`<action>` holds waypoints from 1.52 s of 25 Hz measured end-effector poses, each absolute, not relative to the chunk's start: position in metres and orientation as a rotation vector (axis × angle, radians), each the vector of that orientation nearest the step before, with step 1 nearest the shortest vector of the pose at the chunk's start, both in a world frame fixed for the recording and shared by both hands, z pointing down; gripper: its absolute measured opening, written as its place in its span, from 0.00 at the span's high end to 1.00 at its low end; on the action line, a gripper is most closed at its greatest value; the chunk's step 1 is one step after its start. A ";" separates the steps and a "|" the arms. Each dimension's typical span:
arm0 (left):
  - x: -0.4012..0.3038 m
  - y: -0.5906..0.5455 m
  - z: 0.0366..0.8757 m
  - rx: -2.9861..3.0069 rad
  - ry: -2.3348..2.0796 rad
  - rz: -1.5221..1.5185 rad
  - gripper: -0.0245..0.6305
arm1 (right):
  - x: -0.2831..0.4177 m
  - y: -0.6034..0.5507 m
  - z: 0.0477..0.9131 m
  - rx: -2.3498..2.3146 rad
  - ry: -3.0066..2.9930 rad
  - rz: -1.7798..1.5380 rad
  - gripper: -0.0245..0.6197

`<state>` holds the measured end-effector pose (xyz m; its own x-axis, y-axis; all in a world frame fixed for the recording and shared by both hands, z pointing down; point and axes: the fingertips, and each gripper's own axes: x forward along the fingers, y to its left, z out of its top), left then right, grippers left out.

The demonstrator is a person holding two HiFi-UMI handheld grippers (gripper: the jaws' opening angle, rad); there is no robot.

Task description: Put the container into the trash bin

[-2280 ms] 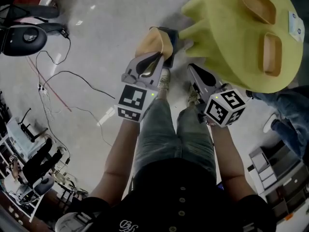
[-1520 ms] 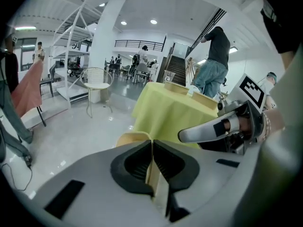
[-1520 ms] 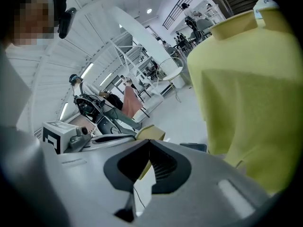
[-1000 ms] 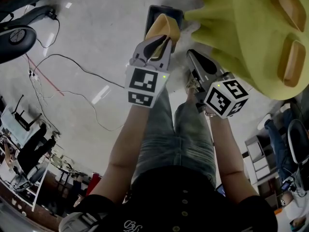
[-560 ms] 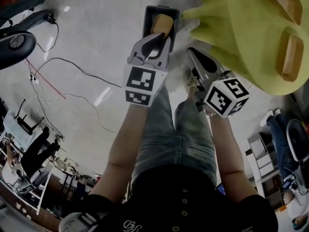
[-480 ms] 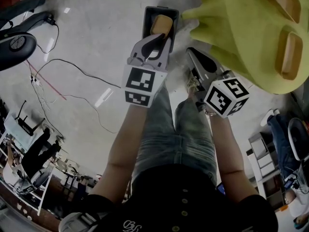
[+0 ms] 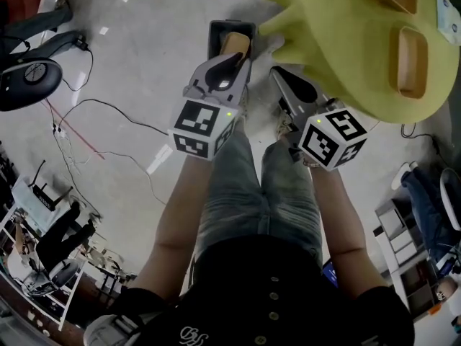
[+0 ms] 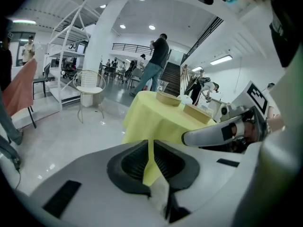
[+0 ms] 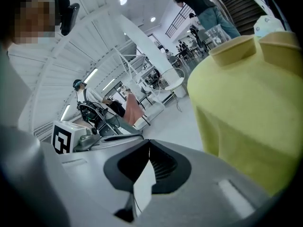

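Observation:
In the head view a dark rectangular trash bin stands on the floor by the person's feet. A tan container lies inside it. My left gripper hovers just above the bin's near edge, jaws shut with nothing between them; in the left gripper view only a thin slit shows between its pads. My right gripper hangs beside it, next to the yellow cloth, and is also shut and empty. The bin and container do not show in either gripper view.
A round table under a yellow cloth stands close on the right, with wooden trays on it. Cables trail over the floor at left near a chair base. A white chair and people stand farther off.
My left gripper carried the tan container over the bin and let it go; it now lies in the bin. The left jaws have since shut empty. The right gripper stayed shut.

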<state>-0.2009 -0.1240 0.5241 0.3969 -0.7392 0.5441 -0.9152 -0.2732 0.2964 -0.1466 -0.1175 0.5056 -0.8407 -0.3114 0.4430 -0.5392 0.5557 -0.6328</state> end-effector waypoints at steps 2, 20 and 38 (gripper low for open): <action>-0.192 -0.126 0.509 2.100 -1.397 0.353 0.93 | -0.140 -0.120 0.496 0.715 -2.531 1.149 0.95; -0.115 -0.120 0.403 2.307 -1.330 0.316 0.93 | -0.060 -0.132 0.387 0.883 -2.703 0.926 0.95; -0.022 -0.114 0.315 2.482 -1.300 0.099 0.93 | 0.030 -0.115 0.293 0.931 -2.851 0.636 0.95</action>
